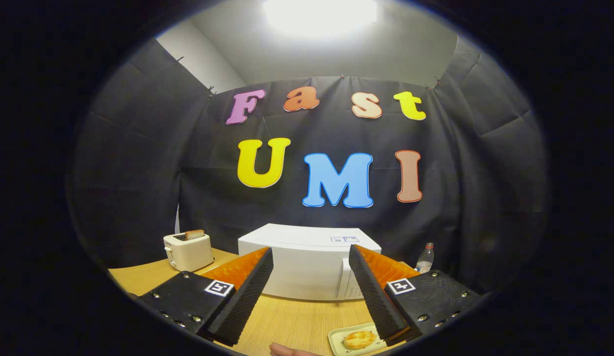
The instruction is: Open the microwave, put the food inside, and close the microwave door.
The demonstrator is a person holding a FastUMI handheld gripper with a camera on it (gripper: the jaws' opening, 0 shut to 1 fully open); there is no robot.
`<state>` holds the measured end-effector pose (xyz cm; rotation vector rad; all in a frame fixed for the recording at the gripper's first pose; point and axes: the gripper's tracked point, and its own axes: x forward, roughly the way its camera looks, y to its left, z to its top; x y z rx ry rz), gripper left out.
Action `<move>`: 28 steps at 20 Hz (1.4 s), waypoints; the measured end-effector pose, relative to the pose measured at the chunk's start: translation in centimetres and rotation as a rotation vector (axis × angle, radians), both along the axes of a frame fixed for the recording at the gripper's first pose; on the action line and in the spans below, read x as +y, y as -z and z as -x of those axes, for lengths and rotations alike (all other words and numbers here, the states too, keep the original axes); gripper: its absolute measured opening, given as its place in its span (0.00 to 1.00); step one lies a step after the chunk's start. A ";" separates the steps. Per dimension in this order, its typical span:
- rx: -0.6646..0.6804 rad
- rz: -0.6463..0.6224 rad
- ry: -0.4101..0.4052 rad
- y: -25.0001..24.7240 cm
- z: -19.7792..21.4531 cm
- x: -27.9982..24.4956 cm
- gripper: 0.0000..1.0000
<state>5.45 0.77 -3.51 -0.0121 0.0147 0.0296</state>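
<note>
Gripper view: white microwave [307, 264] sat on wooden table [292, 321] beyond fingers, door shut, front facing gripper, long axis running side to side. Boxy, smooth shell, rounded top edge. Food, round golden bun [359, 339], lay on pale rectangular tray [337, 341] beside right finger. Gripper [310, 277] wide open, holding nothing; ridged pads [373, 291]. Cream toaster [189, 251] with toast left of microwave; clear bottle [425, 258] right.
</note>
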 end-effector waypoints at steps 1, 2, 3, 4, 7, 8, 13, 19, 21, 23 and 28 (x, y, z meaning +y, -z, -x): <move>0.002 -0.004 -0.004 0.3 -0.4 0.0 0.97; 0.004 -0.009 -0.007 0.7 -0.9 0.0 0.97; 0.009 -0.012 -0.011 1.1 -1.4 0.0 0.97; 0.014 -0.012 -0.014 1.6 -1.9 0.0 0.97; 0.026 -0.019 -0.016 3.0 -3.7 -0.5 0.97; 0.032 -0.022 -0.023 3.9 -4.3 -0.6 0.97; 0.080 -0.048 0.011 7.2 -8.2 -2.7 0.97; 0.139 -0.092 0.001 11.1 -12.2 -3.9 0.97; 0.149 -0.082 0.055 12.6 -13.9 -5.7 0.97; 0.174 -0.113 0.073 14.3 -15.7 -6.4 0.97; 0.223 -0.185 0.137 17.4 -19.7 -8.8 0.97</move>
